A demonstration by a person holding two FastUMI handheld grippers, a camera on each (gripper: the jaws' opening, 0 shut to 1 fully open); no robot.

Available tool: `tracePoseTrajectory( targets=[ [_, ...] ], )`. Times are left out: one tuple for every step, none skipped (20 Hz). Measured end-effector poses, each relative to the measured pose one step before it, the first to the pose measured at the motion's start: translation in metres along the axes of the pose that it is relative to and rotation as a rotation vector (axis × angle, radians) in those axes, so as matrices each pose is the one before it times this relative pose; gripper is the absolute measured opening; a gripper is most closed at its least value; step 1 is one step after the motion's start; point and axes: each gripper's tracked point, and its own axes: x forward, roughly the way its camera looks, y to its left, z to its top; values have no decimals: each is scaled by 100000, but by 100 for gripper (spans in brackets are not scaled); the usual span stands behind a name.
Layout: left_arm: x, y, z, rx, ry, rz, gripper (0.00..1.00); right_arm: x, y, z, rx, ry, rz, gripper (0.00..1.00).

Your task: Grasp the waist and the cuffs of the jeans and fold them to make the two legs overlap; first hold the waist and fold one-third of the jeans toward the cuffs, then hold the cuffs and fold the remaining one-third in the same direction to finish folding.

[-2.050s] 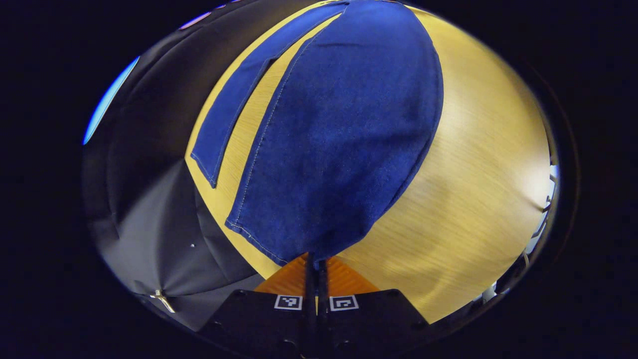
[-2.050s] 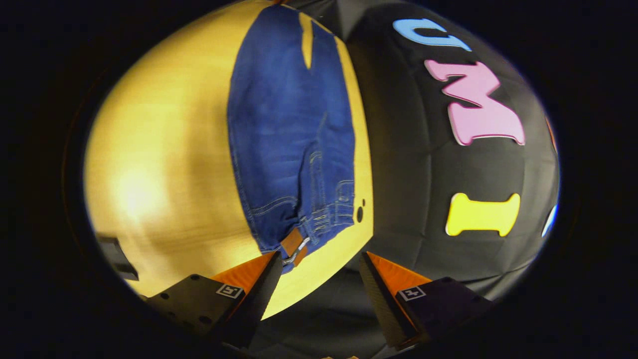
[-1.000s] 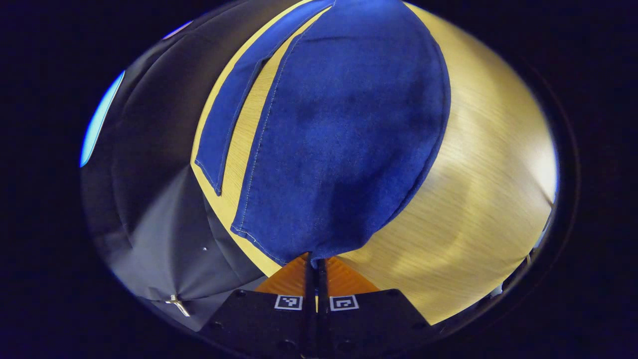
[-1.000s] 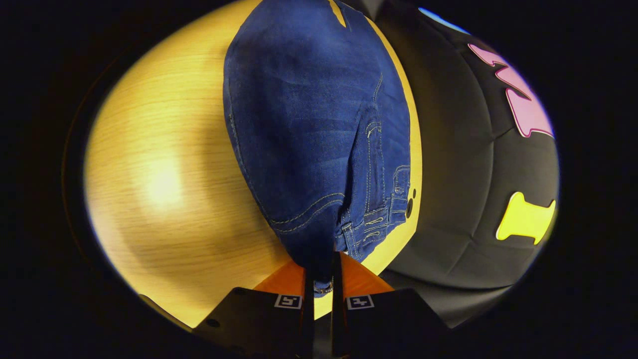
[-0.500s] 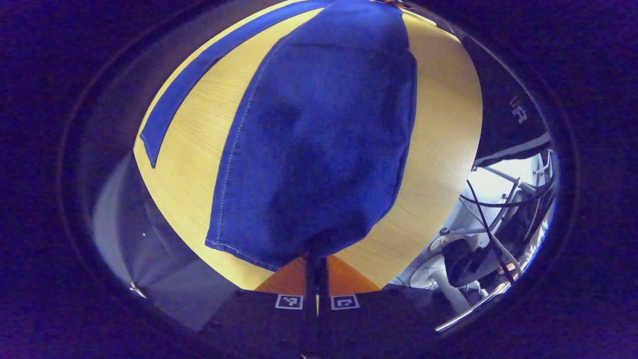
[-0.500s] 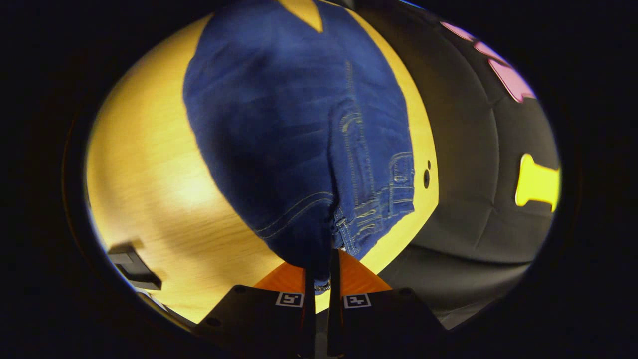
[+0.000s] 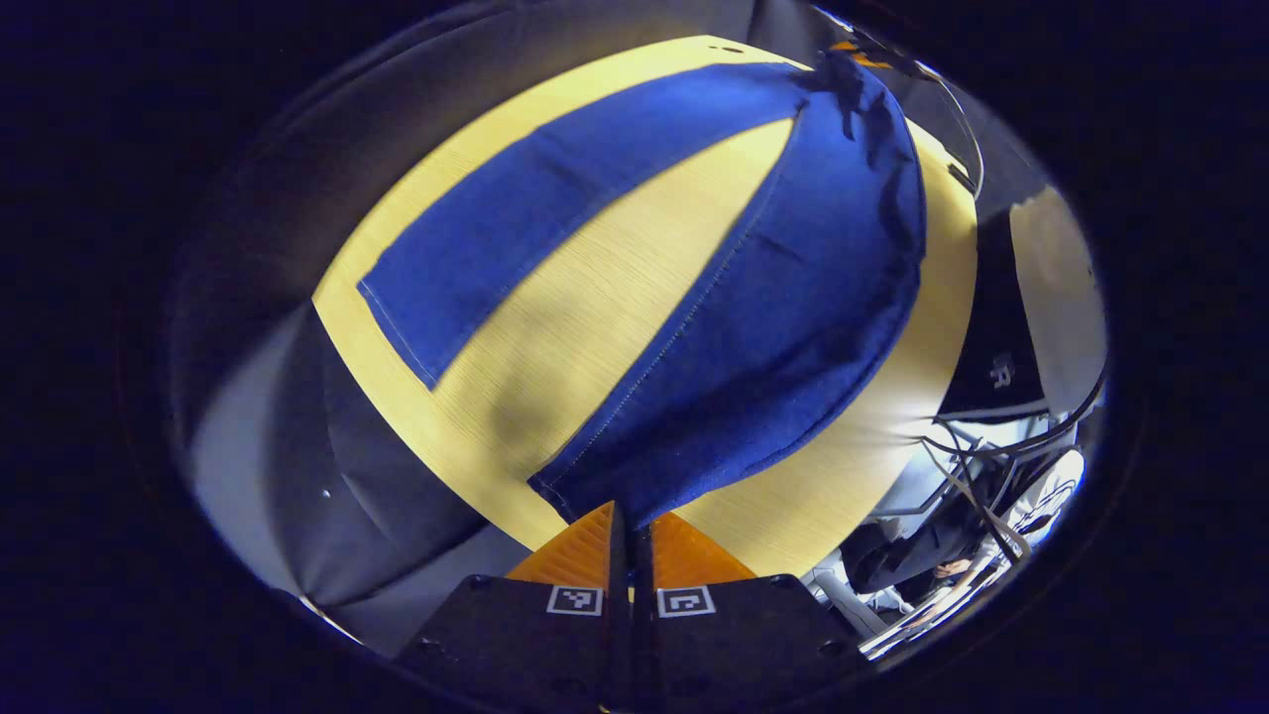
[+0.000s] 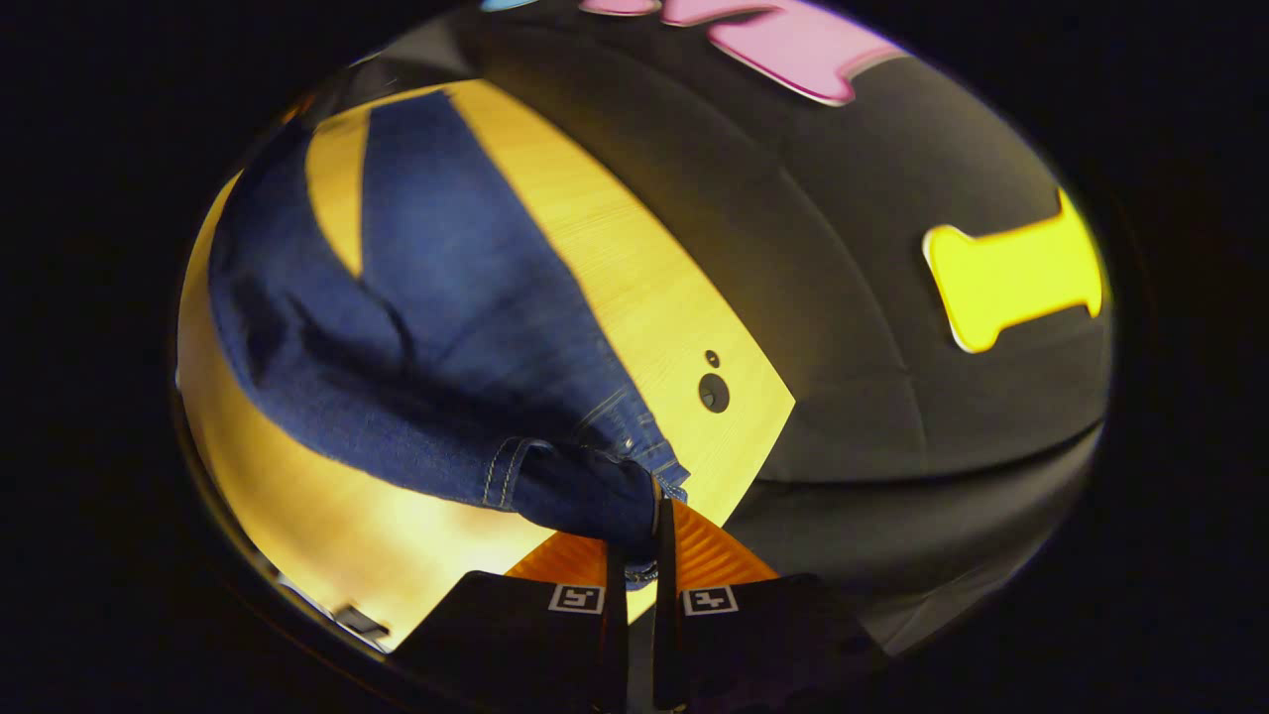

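The blue jeans (image 7: 783, 297) stretch across the wooden table (image 7: 615, 297). My left gripper (image 7: 630, 524) is shut on the cuff of one leg and holds that leg raised off the table. The other leg (image 7: 535, 198) lies flat on the wood, angled away to the left. In the right gripper view, my right gripper (image 8: 634, 543) is shut on the waist of the jeans (image 8: 397, 327). The waist is bunched at the fingertips, and the cloth sags in folds toward the table (image 8: 634, 258).
Two dark round holes (image 8: 713, 393) sit in the tabletop near its corner by the waist. Past the table's edge in the left gripper view are cables and light clothing (image 7: 991, 466). Black cloth surrounds the table on the other sides.
Both grippers have lifted and swung with the jeans. The held leg has risen and pulled apart from the flat leg. The waist has bunched and hangs from the right gripper.
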Motion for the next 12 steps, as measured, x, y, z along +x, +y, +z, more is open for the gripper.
tracePoseTrajectory(
  targets=[
    [-24, 2094, 1491, -5074, -1430, 879, 6, 343, -746, 1178, 9473, 450, -429, 14],
    [255, 1759, 1559, -6757, -1728, -492, 6, 189, -388, 1183, 7894, -330, -384, 14],
    [581, 1459, 1450, -7632, -1658, -1805, 6, 421, -536, 805, 6026, 530, -1401, 13],
    [868, 1484, 1663, -6948, -1647, -120, 6, 43, -541, 656, 5275, 693, -2022, 13],
    [1254, 1628, 661, -6929, -232, 2960, 6, -814, -311, 750, 5670, 1147, -1652, 13],
    [1086, 1460, 1350, -8702, -664, 3025, 6, -213, -90, 377, 3768, 1026, -693, 13],
    [799, 1537, 1992, -7120, -2122, 3358, 6, 91, -225, 523, 3552, 503, -812, 6],
    [731, 813, 1626, -4641, -1721, 4106, 6, -99, -361, 851, 4789, 1051, -191, 13],
    [1336, 880, 1436, -3105, -2187, 3903, 6, -803, -63, 755, 6380, 1604, -92, 14],
    [1112, 253, 1118, -1377, -1694, 3177, 6, -576, -15, 570, 5221, 934, 813, 13],
    [1267, -1154, 1062, -1396, -2437, 253, 9, -747, 102, 246, 4293, 1847, 661, 15],
    [542, -1495, 786, -2260, -3112, -3134, 13, -1374, 276, 601, 299, 1133, 1088, 18]
  ],
)
